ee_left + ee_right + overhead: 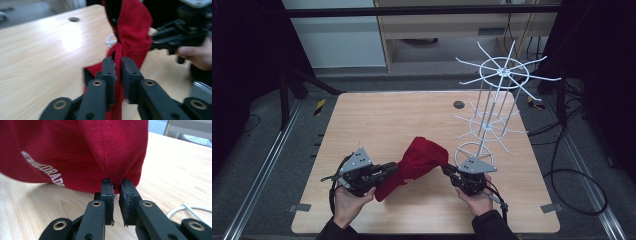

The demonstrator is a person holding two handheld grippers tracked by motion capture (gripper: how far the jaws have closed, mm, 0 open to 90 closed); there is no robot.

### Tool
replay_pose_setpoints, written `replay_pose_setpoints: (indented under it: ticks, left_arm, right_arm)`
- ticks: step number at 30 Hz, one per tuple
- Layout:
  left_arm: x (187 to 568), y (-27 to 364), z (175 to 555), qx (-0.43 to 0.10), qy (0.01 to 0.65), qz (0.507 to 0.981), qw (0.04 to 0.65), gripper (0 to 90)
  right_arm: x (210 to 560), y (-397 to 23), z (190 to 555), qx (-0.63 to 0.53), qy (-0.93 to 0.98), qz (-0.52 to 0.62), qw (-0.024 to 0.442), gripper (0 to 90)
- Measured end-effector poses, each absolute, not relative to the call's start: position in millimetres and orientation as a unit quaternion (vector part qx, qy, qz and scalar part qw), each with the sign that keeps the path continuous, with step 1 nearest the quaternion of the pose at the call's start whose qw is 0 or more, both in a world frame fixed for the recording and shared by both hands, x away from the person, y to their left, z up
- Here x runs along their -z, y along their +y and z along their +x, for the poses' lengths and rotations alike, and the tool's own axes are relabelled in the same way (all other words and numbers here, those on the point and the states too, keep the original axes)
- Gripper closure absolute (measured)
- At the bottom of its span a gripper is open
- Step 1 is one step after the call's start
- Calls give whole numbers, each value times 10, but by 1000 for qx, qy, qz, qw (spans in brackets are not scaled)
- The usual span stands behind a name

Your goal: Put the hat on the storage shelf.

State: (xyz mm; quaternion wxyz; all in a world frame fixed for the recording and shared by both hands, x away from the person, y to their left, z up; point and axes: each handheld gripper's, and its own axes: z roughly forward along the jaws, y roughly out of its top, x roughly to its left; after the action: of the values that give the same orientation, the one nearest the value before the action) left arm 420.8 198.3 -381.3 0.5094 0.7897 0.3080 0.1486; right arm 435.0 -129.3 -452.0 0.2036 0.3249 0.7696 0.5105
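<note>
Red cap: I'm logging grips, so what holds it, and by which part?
Both grippers hold the red cap: the left gripper pinches its edge band, the right gripper a fold of crown fabric.

Your left gripper (390, 169) points right, jaws nearly together; your right gripper (447, 171) points left toward it, jaws likewise pinched, each held in a hand low over the table.

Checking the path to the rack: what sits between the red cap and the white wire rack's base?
Nothing: in the high view, bare table separates the red cap from the white wire rack.
</note>
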Motion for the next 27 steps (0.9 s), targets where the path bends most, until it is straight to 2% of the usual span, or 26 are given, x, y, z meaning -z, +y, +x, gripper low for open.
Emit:
replay_pose_setpoints:
  ticks: [1,2,5,8,10,12,15,19,27]
  left_arm:
    - [3809,2000,4219,-162,311,789,505,772]
    - [3816,2020,4240,-183,317,789,494,719]
    - [3853,2048,4280,-198,323,786,489,657]
    - [3879,2090,4329,-205,330,776,496,632]
    - [3890,2117,4365,-238,338,771,484,598]
    - [3899,2132,4383,-248,340,769,481,561]
    - [3927,2193,4449,-249,349,761,488,558]
    - [3969,2212,4532,-284,355,759,466,505]
    - [4023,2276,4640,-286,373,748,468,488]
  right_arm:
    - [4511,-1290,4344,-512,769,325,202,820]
    - [4484,-1290,4330,-517,768,323,195,822]
    - [4464,-1281,4323,-519,769,321,191,826]
    - [4456,-1265,4318,-520,770,318,190,826]
    - [4439,-1249,4310,-522,770,316,186,835]
    - [4427,-1235,4304,-526,769,314,183,868]
    - [4393,-1181,4304,-529,768,307,190,869]
    - [4417,-1147,4338,-525,770,311,185,870]
    - [4408,-1046,4376,-526,769,316,181,870]
